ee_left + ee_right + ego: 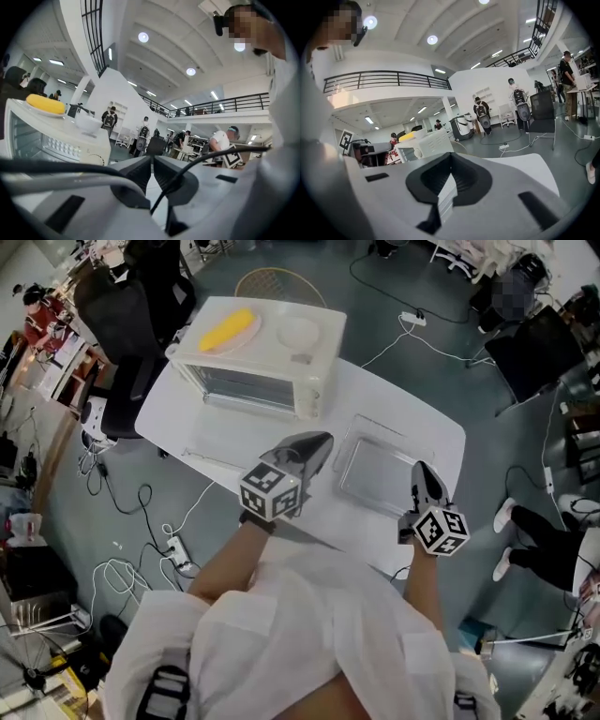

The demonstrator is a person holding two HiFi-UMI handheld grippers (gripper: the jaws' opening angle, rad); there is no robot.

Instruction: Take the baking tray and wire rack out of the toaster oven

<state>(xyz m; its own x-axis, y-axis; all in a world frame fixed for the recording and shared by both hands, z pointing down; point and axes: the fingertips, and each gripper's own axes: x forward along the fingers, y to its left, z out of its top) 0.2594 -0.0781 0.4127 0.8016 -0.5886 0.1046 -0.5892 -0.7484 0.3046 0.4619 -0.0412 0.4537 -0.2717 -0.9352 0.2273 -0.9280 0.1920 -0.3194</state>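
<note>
Grey flooring [394, 343] strewn with cables is seen around a white table [427, 432] in a large open hall. On the table's far part a cream toaster oven [253, 362] is placed, its glass front turned toward the person. The baking tray [380, 470] is located outside the oven. It is laid flat on the table, near the oven's front right corner, and nothing is carried in it.

The left gripper [319, 442] is held just beside the tray's left edge in the head view. Its fingers are brought almost together, only a thin slit is left between them, and nothing is pinched. The right gripper [422, 469] is held at the tray's right edge. Its fingers are pressed fully together, and nothing is held between them. In both gripper views, the jaws are directed roughly level across the hall.

On the oven's top, a plate [246, 337] bearing a yellow item [228, 331] is set at the left. A white bowl [298, 332] is set just beside it.
</note>
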